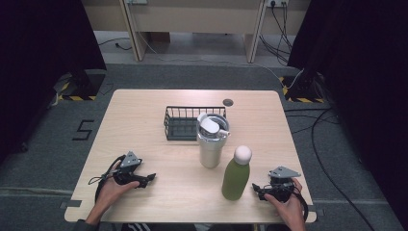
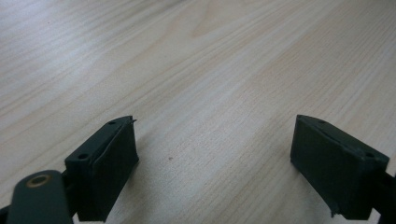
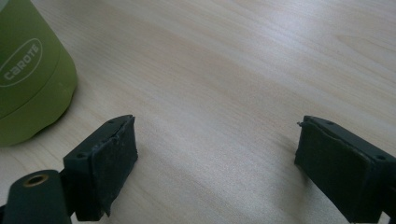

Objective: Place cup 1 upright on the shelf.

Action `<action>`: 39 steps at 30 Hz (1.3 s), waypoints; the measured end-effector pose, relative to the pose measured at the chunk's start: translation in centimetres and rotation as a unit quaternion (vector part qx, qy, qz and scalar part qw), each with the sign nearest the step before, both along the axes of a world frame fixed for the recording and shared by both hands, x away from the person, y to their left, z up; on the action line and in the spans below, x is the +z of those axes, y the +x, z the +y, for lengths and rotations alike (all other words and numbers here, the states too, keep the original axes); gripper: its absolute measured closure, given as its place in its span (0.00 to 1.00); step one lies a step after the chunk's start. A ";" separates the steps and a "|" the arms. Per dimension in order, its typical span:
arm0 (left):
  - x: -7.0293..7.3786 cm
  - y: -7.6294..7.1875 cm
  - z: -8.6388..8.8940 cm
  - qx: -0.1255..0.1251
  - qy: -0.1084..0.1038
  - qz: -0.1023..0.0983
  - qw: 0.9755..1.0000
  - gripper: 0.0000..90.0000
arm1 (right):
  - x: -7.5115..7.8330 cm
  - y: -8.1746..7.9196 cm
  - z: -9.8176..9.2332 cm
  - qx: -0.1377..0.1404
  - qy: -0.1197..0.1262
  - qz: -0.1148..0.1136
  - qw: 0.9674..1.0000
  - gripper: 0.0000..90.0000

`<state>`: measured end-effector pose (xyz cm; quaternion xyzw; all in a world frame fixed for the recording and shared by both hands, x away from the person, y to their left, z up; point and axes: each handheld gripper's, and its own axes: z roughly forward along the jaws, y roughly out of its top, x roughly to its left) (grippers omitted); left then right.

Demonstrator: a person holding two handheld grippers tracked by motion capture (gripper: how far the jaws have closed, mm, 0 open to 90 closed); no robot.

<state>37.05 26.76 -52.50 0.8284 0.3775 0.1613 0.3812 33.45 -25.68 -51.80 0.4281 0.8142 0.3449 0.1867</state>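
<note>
Both tools rest low on the tabletop with jaws wide apart and nothing between them. The right tool lies just beside the green bottle, which stands upright near the front edge, right of the steel tumbler; the wire basket is behind. I judge the bottle is the next thing to take. Approach it level, with one jaw at each side of the body, below the white cap, and close slowly so it does not tip. The left tool can wait.
</note>
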 end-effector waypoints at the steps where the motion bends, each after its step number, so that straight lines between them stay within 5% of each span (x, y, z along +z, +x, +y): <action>1: 0.0 0.0 0.0 0.000 0.000 0.000 1.000 0.15 | 0.0 0.0 0.0 0.000 0.000 0.000 1.000 0.14; 11: 0.1 0.0 0.1 0.002 -0.005 -0.003 1.000 0.17 | 0.0 0.1 0.0 0.000 -0.001 -0.001 1.000 0.13; 16: 0.2 -0.2 -0.4 -0.001 -0.028 -0.016 0.999 0.17 | 0.0 0.1 0.0 0.000 -0.002 -0.001 1.000 0.13; 20: 0.4 -0.2 -1.5 -0.013 -0.046 -0.023 0.999 0.17 | 0.0 0.1 0.1 0.000 -0.002 0.000 1.000 0.12; 39: 1.7 0.9 -7.9 -0.073 -0.068 -0.083 0.992 0.17 | 0.0 0.2 0.1 0.000 -0.001 0.001 1.000 0.12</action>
